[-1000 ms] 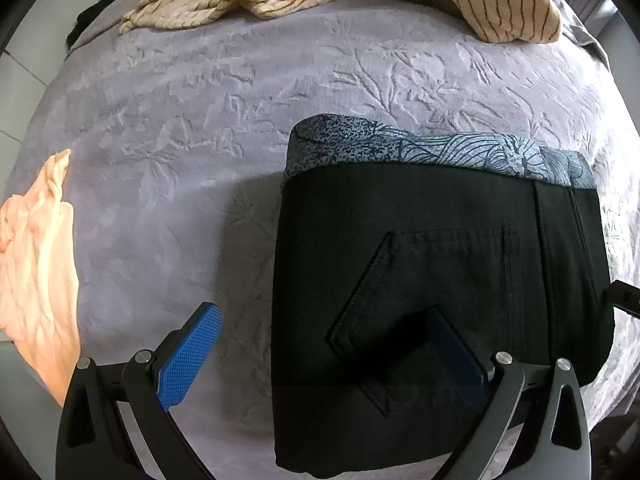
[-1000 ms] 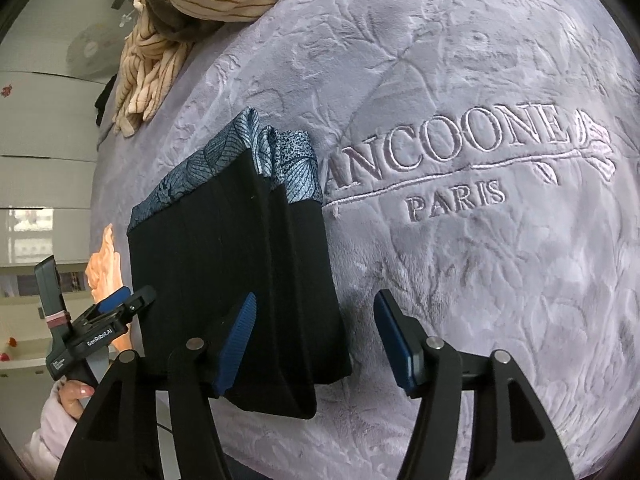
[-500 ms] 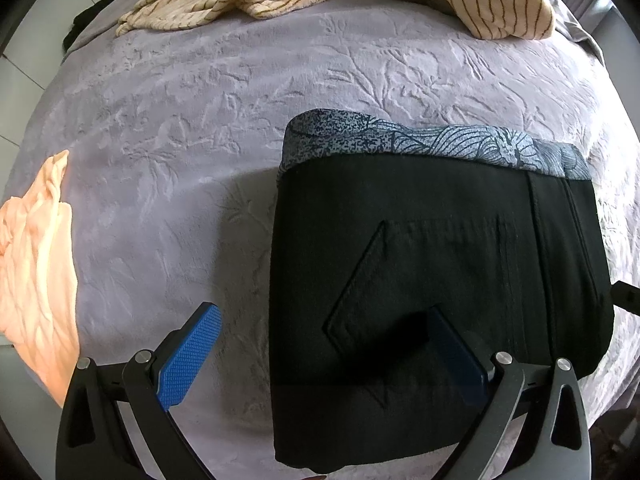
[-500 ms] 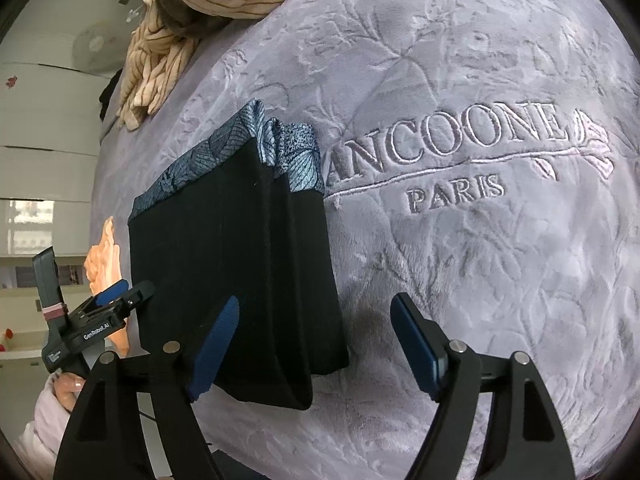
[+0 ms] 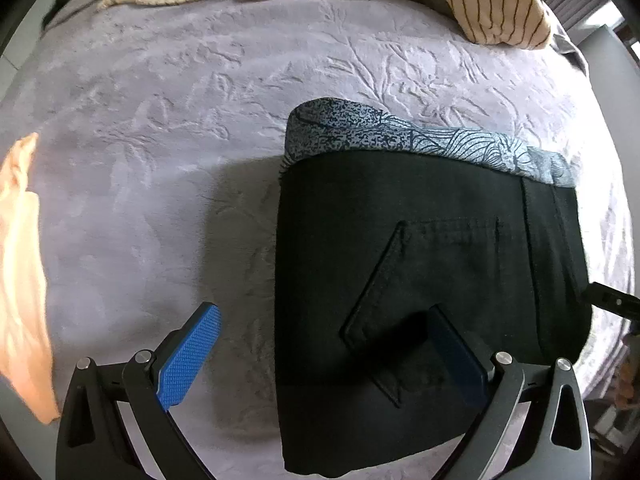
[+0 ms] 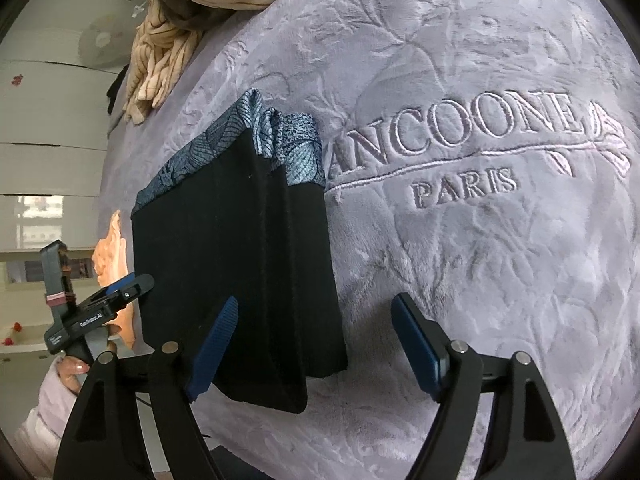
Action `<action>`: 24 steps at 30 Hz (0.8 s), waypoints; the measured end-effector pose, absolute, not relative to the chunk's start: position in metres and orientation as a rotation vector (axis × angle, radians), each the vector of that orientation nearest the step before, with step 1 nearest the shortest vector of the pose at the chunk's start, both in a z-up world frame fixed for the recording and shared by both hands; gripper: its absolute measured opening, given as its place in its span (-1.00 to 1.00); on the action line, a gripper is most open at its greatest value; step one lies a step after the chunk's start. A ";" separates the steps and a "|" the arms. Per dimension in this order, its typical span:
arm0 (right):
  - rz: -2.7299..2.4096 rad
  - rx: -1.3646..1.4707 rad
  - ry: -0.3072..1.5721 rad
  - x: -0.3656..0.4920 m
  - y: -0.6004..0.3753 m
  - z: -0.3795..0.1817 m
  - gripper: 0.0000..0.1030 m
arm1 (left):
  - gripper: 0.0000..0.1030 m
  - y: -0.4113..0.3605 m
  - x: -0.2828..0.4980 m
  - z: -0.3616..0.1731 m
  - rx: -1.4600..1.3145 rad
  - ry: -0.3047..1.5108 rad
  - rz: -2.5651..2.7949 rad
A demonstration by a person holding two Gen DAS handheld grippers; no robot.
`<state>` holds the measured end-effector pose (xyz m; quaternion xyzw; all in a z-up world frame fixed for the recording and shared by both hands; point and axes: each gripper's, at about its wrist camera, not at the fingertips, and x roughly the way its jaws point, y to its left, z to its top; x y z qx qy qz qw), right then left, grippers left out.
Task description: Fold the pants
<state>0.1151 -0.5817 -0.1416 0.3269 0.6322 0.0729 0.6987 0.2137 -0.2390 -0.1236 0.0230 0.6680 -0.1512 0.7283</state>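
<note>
Since the black pants (image 5: 432, 280) already lie as a compact stacked rectangle on the lilac bed blanket (image 5: 180, 160), patterned lining showing along the far edge, the folding looks essentially done. The right gripper (image 6: 316, 344) has just been opening its jaws; they straddle the near corner without pressing it. The left gripper (image 5: 324, 352) hovers with jaws wide apart, holding nothing. At most some tidying is left

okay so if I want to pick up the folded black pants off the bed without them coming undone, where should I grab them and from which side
Probably grip the folded black pants by the thick folded end nearest the camera, opposite the patterned waistband. There the layers stack into one edge, so a claw sliding in low along the blanket could pinch them all. The right claw, now open, already straddles the corner.
</note>
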 end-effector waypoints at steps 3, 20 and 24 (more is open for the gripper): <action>0.201 0.733 1.400 0.118 -0.582 -0.142 0.59 | 1.00 -0.229 0.223 -0.129 0.017 1.480 -0.402; 0.385 0.890 1.406 0.157 -0.568 -0.189 0.58 | 0.98 -0.251 0.241 -0.164 -0.109 1.492 -0.543; 0.362 0.930 1.404 0.156 -0.564 -0.187 0.20 | 0.54 -0.247 0.231 -0.148 -0.134 1.452 -0.542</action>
